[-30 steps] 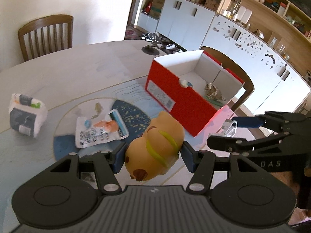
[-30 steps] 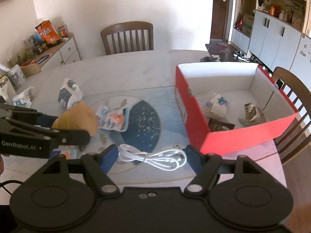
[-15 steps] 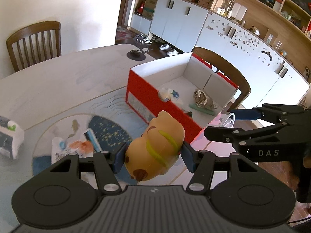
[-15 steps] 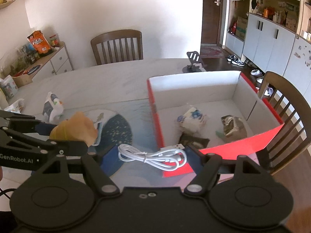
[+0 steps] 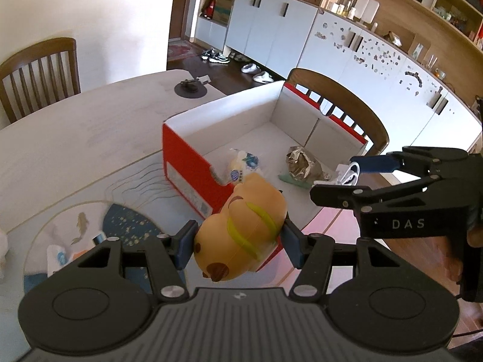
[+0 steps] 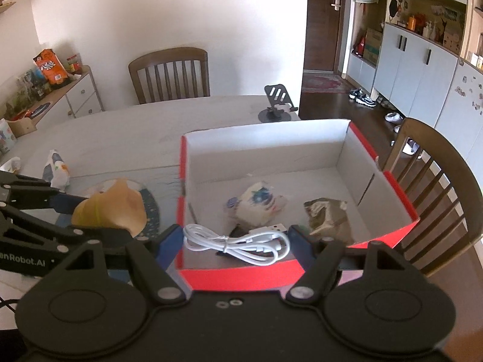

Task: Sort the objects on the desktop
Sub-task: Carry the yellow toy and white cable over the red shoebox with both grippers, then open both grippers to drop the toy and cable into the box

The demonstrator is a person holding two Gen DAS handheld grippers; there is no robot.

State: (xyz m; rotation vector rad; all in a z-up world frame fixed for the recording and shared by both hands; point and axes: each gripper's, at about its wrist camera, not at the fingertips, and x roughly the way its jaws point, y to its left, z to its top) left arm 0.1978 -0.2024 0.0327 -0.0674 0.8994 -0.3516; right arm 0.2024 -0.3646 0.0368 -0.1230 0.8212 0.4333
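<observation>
My left gripper [image 5: 238,238] is shut on a tan plush toy [image 5: 241,226] with yellow-green stripes, held above the table just short of the red box [image 5: 187,175]. The toy also shows in the right wrist view [image 6: 111,208]. My right gripper [image 6: 235,241] is shut on a coiled white USB cable [image 6: 238,241], held over the near wall of the red box [image 6: 241,277]. Inside the box lie a white packet [image 6: 256,202] and a crumpled foil wrapper [image 6: 329,214]. The right gripper also shows in the left wrist view [image 5: 347,178].
A white snack packet [image 6: 55,172] and a blue round mat [image 5: 126,223] with a flat pouch [image 5: 63,253] lie on the table to the left. A black phone stand [image 6: 276,102] stands at the far edge. Wooden chairs [image 6: 434,187] surround the table.
Both grippers have moved toward the red box with their loads. The cable now hangs over the box's near wall, and the toy is closer to its corner.
</observation>
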